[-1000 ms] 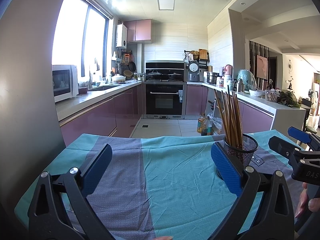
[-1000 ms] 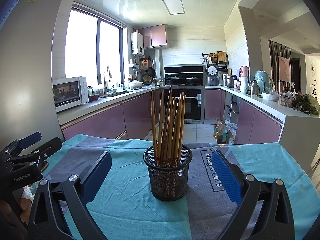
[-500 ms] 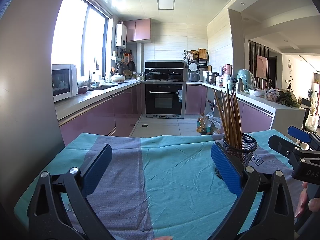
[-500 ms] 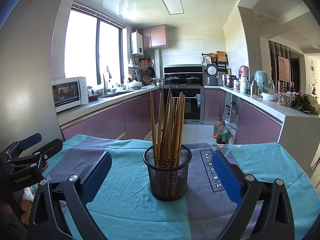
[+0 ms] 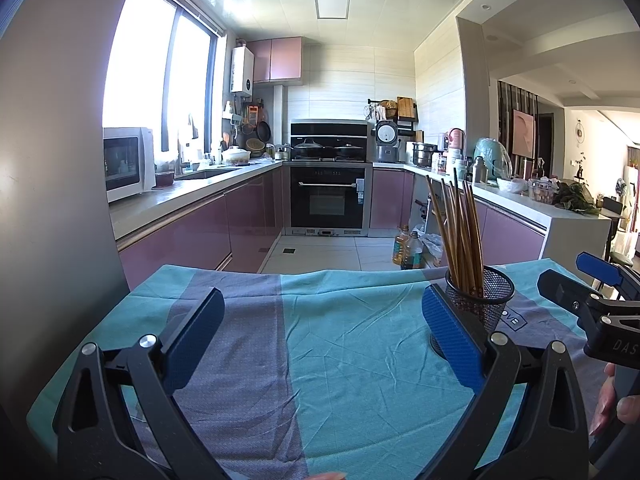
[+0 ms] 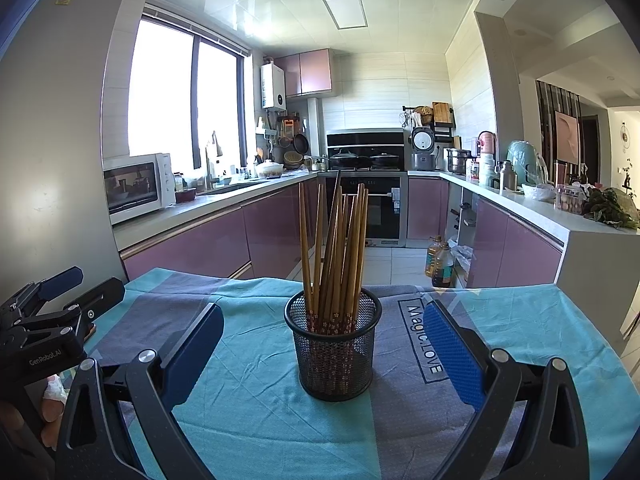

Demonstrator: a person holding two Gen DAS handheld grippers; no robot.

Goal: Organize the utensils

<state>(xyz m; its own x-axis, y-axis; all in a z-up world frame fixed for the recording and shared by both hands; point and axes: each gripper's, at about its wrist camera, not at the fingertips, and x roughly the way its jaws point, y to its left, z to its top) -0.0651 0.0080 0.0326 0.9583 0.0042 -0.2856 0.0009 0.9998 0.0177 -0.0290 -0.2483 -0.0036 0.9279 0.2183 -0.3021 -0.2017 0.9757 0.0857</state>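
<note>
Wooden chopsticks [image 6: 335, 252] all upright in mesh holder [image 6: 333, 346] on tablecloth [image 5: 360, 360]; none loose in view, task looks done. Left gripper [image 5: 318, 338], right gripper [image 6: 322, 354]: fingers apart, empty

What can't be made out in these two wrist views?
- Mesh holder, left wrist view: base hidden behind the left gripper finger.
- Chopsticks, right wrist view: exact count unclear, they overlap.
- Right gripper: handle cut off by the bottom edge.
- Tablecloth lettering: partly hidden by a finger.
</note>
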